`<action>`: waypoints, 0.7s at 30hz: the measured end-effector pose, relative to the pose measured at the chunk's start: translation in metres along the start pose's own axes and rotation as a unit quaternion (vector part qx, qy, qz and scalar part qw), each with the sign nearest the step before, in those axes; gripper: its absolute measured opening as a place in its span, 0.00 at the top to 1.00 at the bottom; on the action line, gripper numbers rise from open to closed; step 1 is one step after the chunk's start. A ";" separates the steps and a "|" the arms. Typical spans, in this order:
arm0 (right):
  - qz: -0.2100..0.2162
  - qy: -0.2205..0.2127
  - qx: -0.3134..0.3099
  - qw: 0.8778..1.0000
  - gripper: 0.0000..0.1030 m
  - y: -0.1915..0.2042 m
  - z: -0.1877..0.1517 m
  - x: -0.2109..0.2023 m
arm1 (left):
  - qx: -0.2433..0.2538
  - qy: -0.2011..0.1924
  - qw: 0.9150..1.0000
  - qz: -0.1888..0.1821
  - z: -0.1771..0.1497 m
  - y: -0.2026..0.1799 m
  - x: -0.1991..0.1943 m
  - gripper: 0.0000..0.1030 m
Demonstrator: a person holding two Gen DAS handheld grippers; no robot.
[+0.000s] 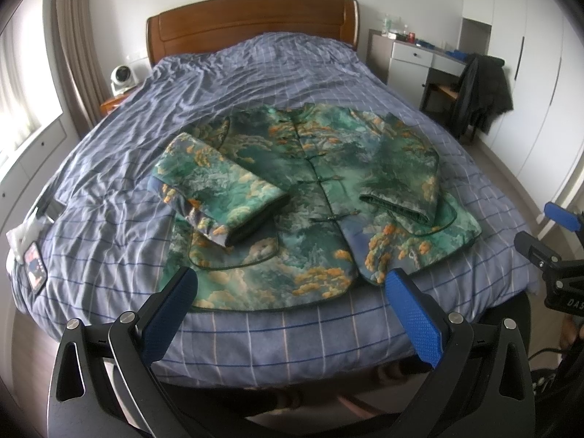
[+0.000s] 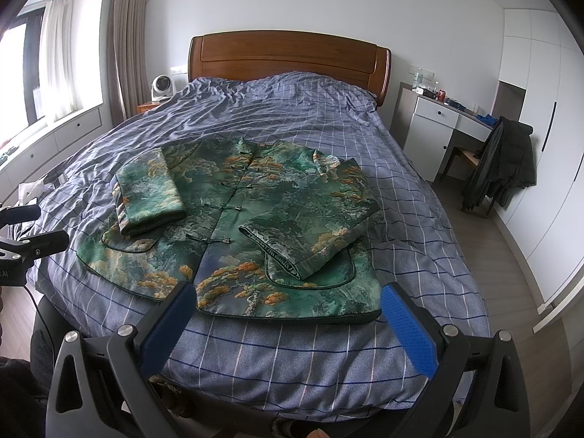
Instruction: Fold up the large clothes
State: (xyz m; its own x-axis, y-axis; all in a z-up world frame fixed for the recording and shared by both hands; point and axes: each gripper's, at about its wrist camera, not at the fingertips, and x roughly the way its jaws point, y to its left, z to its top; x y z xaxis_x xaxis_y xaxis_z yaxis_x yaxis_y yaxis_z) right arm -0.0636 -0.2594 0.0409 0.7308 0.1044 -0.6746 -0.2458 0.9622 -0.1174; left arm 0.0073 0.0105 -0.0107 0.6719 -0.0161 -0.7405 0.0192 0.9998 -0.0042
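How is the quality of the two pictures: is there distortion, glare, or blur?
Left wrist view: strong fisheye bending, so the bed bulges, corners are black, and the window is overexposed; the jacket is sharp. Right wrist view: the same bending and dark corners, with bright window glare at the left; the jacket is clear, and the near fingers look slightly soft.
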 end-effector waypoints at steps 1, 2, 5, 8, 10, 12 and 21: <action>0.000 0.000 0.000 1.000 0.00 0.000 0.000 0.000 | 0.000 0.000 1.000 0.000 0.000 0.000 0.000 0.01; 0.000 0.000 0.000 1.000 0.00 0.000 0.000 0.000 | 0.000 0.000 1.000 0.000 0.000 0.000 0.000 0.01; 0.000 0.000 0.000 1.000 0.00 0.000 0.000 0.000 | 0.000 0.000 1.000 0.000 0.000 0.000 0.000 0.01; 0.000 0.000 0.000 1.000 0.00 0.000 0.000 0.000 | 0.000 0.000 1.000 0.000 -0.001 0.000 0.000 0.01; 0.001 0.001 0.000 1.000 0.00 0.001 0.000 0.000 | 0.000 0.000 1.000 0.000 -0.001 0.000 0.000 0.01; 0.001 0.001 0.000 1.000 0.00 0.001 0.000 0.000 | 0.000 0.000 1.000 0.000 -0.001 0.000 0.000 0.01; 0.001 0.002 0.001 1.000 0.00 0.003 -0.001 -0.001 | 0.000 -0.001 1.000 0.000 -0.001 0.000 0.000 0.01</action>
State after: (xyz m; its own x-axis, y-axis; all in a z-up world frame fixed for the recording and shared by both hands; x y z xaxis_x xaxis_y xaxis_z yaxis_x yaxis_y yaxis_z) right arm -0.0659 -0.2565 0.0403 0.7279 0.1047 -0.6777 -0.2454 0.9626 -0.1148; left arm 0.0064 0.0110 -0.0114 0.6731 -0.0167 -0.7393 0.0200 0.9998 -0.0044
